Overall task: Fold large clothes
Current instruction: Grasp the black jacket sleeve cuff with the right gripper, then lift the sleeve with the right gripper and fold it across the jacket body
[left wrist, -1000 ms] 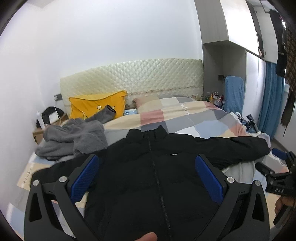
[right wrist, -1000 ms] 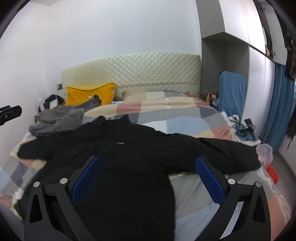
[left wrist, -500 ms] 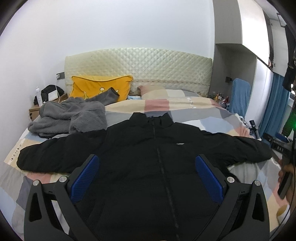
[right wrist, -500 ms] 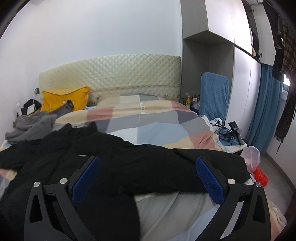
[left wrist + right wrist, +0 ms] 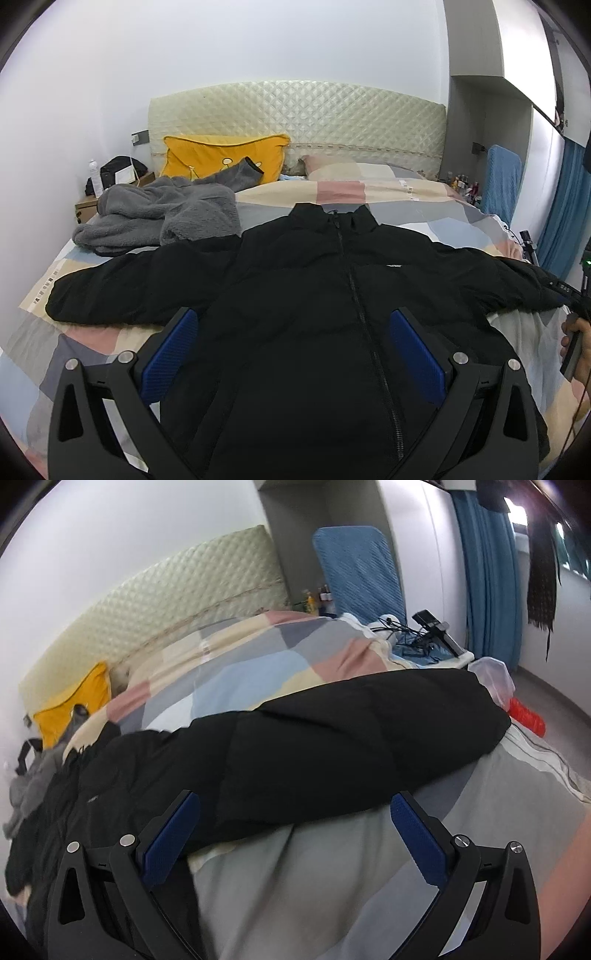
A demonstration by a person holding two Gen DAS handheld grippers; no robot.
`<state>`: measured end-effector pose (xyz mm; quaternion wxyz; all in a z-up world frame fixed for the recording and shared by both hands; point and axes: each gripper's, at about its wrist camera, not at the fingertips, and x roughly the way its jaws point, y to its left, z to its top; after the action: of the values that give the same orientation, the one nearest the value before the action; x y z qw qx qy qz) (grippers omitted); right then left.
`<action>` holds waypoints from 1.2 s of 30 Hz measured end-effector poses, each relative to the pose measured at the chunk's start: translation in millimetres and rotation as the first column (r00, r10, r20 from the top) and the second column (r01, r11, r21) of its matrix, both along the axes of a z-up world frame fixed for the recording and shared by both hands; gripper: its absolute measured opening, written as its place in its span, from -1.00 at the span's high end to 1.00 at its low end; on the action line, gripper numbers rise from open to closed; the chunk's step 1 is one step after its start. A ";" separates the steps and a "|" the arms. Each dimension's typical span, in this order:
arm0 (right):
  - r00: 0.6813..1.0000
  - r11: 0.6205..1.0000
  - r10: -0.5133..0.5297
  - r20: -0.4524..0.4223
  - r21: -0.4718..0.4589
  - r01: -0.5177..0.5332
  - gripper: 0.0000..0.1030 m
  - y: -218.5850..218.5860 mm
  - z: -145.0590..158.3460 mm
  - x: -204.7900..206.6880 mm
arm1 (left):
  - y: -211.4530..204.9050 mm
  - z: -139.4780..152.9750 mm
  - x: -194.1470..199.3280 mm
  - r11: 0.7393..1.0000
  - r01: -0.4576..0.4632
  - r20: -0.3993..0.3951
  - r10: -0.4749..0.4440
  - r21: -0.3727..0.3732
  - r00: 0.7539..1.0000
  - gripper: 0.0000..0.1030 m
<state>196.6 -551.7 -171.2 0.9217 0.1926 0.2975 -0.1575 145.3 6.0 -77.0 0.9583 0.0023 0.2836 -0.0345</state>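
Note:
A black padded jacket point(image 5: 314, 306) lies face up on the bed, zipped, collar toward the headboard, both sleeves spread sideways. My left gripper point(image 5: 293, 350) hovers open above its lower front, nothing between the blue pads. In the right wrist view the jacket's right sleeve point(image 5: 332, 738) stretches across the frame, its cuff near the bed's right edge. My right gripper point(image 5: 295, 830) is open just in front of that sleeve, apart from it. A hand point(image 5: 576, 347) holding the right gripper shows at the right edge of the left wrist view.
The bed has a patchwork duvet point(image 5: 369, 192) and a quilted headboard point(image 5: 295, 118). A grey fleece garment point(image 5: 159, 218) and a yellow pillow point(image 5: 218, 155) lie at the back left. A bedside table point(image 5: 88, 203), a blue chair point(image 5: 354, 568) and a red object point(image 5: 526, 716) stand around it.
The left gripper's view has shifted a little, bringing the whole left sleeve into sight. My right gripper has swung right and tilted down toward the right sleeve, which now fills its view. Both stay open.

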 end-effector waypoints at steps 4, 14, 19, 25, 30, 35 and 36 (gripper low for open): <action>0.998 0.990 -0.057 0.021 0.133 0.053 -1.00 -33.0 -23.7 5.8 | 0.0 -9.3 3.5 1.000 0.010 -0.019 -0.010 -0.007 1.000 -1.00; 0.980 0.927 -0.171 0.099 0.354 0.126 -0.75 -81.0 -73.5 26.1 | 0.5 -38.3 22.8 0.999 0.007 -0.074 -0.010 -0.052 0.997 -1.00; 0.931 0.878 -0.324 0.167 0.420 0.230 -0.66 -112.9 -84.5 6.9 | -1.3 -53.7 38.4 0.997 -0.007 -0.124 -0.003 -0.079 0.992 -1.00; 0.888 0.875 -0.402 0.223 0.380 0.301 -0.65 -140.4 -73.5 1.1 | -6.2 -74.7 56.2 0.996 -0.009 -0.204 -0.009 -0.086 0.979 -1.00; 0.811 0.833 -0.533 0.241 0.316 0.453 -0.63 -157.8 -64.7 -11.7 | -13.2 -80.5 56.3 0.997 0.019 -0.204 -0.033 -0.072 0.978 -1.00; 0.754 0.783 -0.619 0.219 0.246 0.572 -0.52 -165.9 -63.0 -22.5 | -14.9 -86.0 63.4 0.999 0.000 -0.214 -0.010 -0.048 0.977 -1.00; 0.721 0.755 -0.656 0.224 0.218 0.619 -0.53 -164.3 -60.0 -25.2 | -13.5 -86.4 63.7 0.999 -0.014 -0.211 0.004 -0.049 0.978 -1.00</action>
<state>171.4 -716.0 -231.2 0.8295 0.3622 0.0856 -0.4164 209.0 -7.5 -163.4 0.9229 -0.0269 0.3824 -0.0373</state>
